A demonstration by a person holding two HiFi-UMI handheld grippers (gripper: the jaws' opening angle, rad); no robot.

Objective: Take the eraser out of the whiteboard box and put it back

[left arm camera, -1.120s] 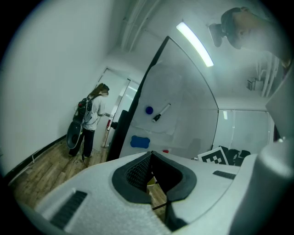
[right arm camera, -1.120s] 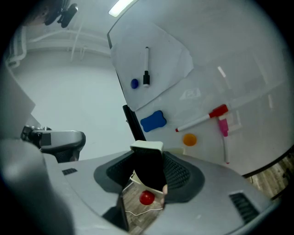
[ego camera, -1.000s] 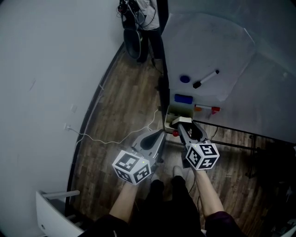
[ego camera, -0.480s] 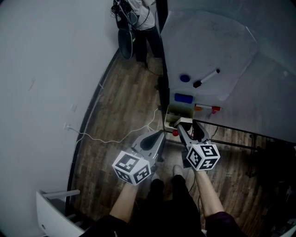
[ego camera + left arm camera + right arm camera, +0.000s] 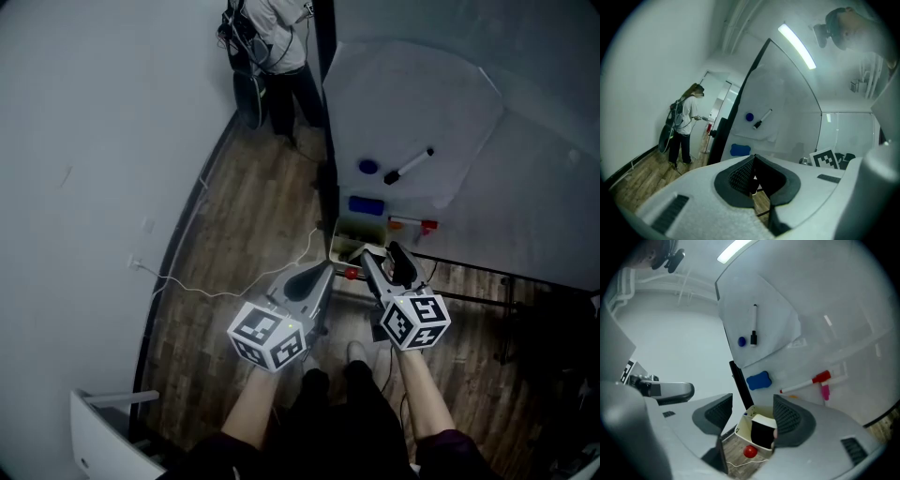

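Note:
The whiteboard box [image 5: 740, 425] is a pale open container hung at the board's lower left edge, also in the head view [image 5: 349, 234]. The eraser [image 5: 763, 432], black with a white top, stands upright inside it. My right gripper [image 5: 753, 404] is open just above and in front of the box [image 5: 384, 255]. Its jaws have just been opening, and its pads are clear of the eraser. My left gripper [image 5: 323, 272] hovers to the left of the box, shut with nothing between its pads [image 5: 753, 158].
On the whiteboard [image 5: 422, 103] sit a blue pad [image 5: 366, 204], a black marker [image 5: 408, 165], a red-capped marker [image 5: 412, 224] and a round blue magnet [image 5: 368, 167]. A red knob [image 5: 750, 451] lies below the box. A person [image 5: 272, 37] stands far off. A white cable [image 5: 225, 286] crosses the floor.
The right gripper's jaws have spread and let go of the eraser, which now stands in the box. That gripper has lifted slightly away. The left gripper has kept still.

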